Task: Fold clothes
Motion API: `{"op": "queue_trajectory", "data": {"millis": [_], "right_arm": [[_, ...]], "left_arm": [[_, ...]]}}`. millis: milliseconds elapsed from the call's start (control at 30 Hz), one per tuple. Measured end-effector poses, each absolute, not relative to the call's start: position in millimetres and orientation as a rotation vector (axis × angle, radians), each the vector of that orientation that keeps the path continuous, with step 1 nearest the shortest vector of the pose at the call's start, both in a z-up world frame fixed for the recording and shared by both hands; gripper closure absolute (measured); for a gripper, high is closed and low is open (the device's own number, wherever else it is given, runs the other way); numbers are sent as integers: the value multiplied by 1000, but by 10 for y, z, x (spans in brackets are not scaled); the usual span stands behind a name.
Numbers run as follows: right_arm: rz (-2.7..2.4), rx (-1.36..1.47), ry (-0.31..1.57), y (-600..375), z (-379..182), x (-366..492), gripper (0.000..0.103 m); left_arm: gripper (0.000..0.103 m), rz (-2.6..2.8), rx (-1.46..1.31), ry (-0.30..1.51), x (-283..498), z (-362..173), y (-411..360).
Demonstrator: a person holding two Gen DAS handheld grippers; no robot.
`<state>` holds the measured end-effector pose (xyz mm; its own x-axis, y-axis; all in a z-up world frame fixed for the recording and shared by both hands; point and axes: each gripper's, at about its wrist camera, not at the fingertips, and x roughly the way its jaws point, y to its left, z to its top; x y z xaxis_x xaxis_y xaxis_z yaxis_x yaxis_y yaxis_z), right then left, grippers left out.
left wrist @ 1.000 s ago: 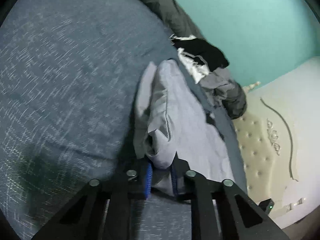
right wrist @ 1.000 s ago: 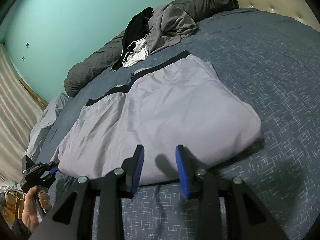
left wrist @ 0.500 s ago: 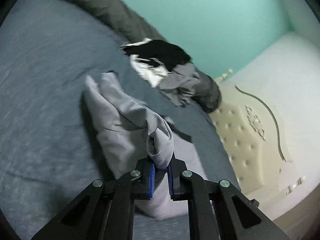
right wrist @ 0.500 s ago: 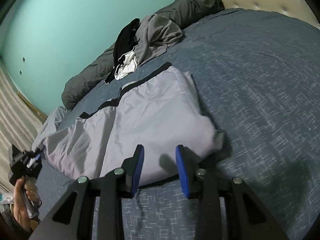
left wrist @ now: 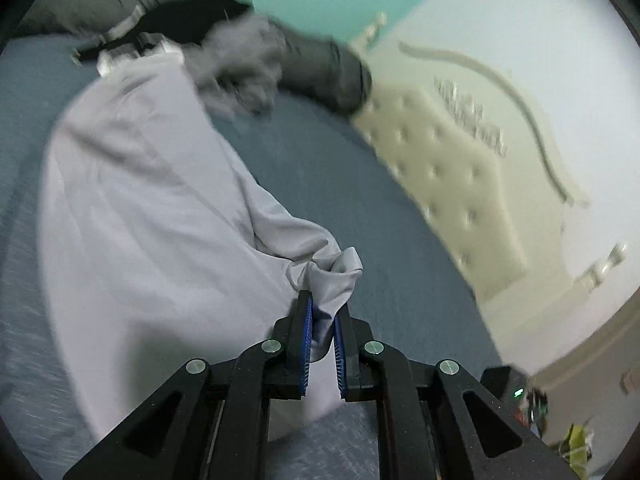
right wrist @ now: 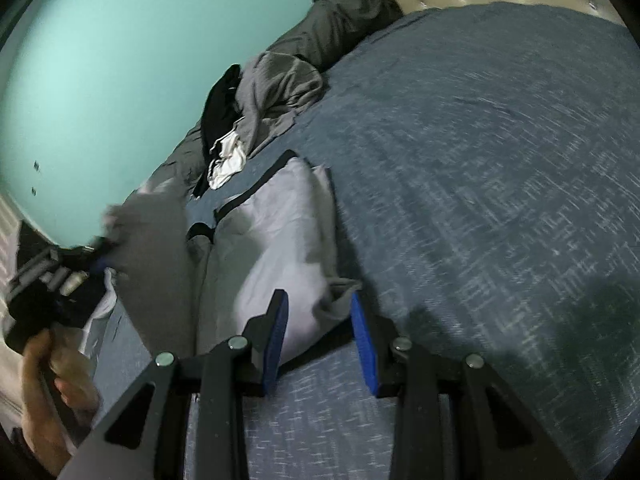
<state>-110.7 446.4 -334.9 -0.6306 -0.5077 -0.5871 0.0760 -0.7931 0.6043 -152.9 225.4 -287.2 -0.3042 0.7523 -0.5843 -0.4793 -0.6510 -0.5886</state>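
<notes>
At the bottom centre of the left wrist view, the left gripper [left wrist: 322, 312] has its blue-padded fingers nearly together, pinching a bunched corner of the pale lavender-grey garment with black trim [left wrist: 136, 216]. From that pinch the cloth spreads up and left across the frame, draped over the blue-grey woven bedspread [left wrist: 336, 184].

At the bottom centre of the right wrist view, the right gripper [right wrist: 320, 320] stands wide apart with nothing gripped; a folded edge of the same garment [right wrist: 280, 240] lies between and just beyond its pads. At the left edge, blurred, the person's hand [right wrist: 48, 376] holds the other tool with cloth lifted from the bed.

No containers show. To the right of the garment the bedspread [right wrist: 480, 160] runs bare to the frame's right edge.

Farther off, a heap of grey, black and white clothes [right wrist: 256, 108] lies against a dark grey rolled quilt [right wrist: 344, 20]. Behind stand the cream tufted headboard [left wrist: 452, 160] and the turquoise wall [right wrist: 120, 60].
</notes>
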Motion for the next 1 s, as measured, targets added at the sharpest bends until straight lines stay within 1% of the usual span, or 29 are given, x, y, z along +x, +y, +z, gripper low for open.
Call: {"op": "queue_trajectory", "data": {"millis": [33,133,200,267,300,367,433,500,533,567,600,667,800,933,1000], "right_arm": [[-2445,1129,-784,4487,-3363,-1109,71],[-2442,1140,-802,4538,-3384,-1112,71],[-2439,1133,-805,4546,-3369,-1111,71],[-2435,1127,-809,4554,-3354,-1111,71],[-2434,1123,-810,4558,-3346,-1110,71],[-2430,1112,-812,4555,-3319,-1107,71],[-2420,1095,-816,4529,-3288,-1107,70],[-2400,1075,-833,4480,-3263,-1101,63],[-2389,1065,-842,4455,-3250,-1097,56],[-2354,1047,-861,4413,-3227,-1097,53],[-2338,1041,-865,4384,-3205,-1104,53],[-2328,1044,-843,4288,-3157,-1110,48],[-2281,1110,-831,4090,-3102,-1213,46],[-2271,1179,-692,3869,-3018,-1435,36],[-2236,1242,-653,3761,-3045,-1571,36]], "left_arm": [[93,1993,-1165,-353,-1501,-2978,2407],[86,1952,-1253,-261,-1419,-3186,2690],[62,1939,-1241,-257,-1359,-3152,2695],[51,1953,-1207,-279,-1316,-3007,2566],[48,1964,-1190,-291,-1297,-2924,2488],[47,2009,-1152,-310,-1275,-2758,2252],[44,2090,-1128,-287,-1281,-2664,2027],[43,2182,-1118,-250,-1287,-2648,1773],[43,2215,-1131,-240,-1307,-2686,1649],[43,2240,-1146,-232,-1332,-2735,1536],[43,2260,-1162,-223,-1345,-2788,1456],[43,2283,-1196,-211,-1336,-2926,1260],[43,2285,-1218,-182,-1331,-3097,1174],[43,2264,-1208,-183,-1285,-3209,1142],[43,2254,-1203,-184,-1262,-3266,1126]]}}
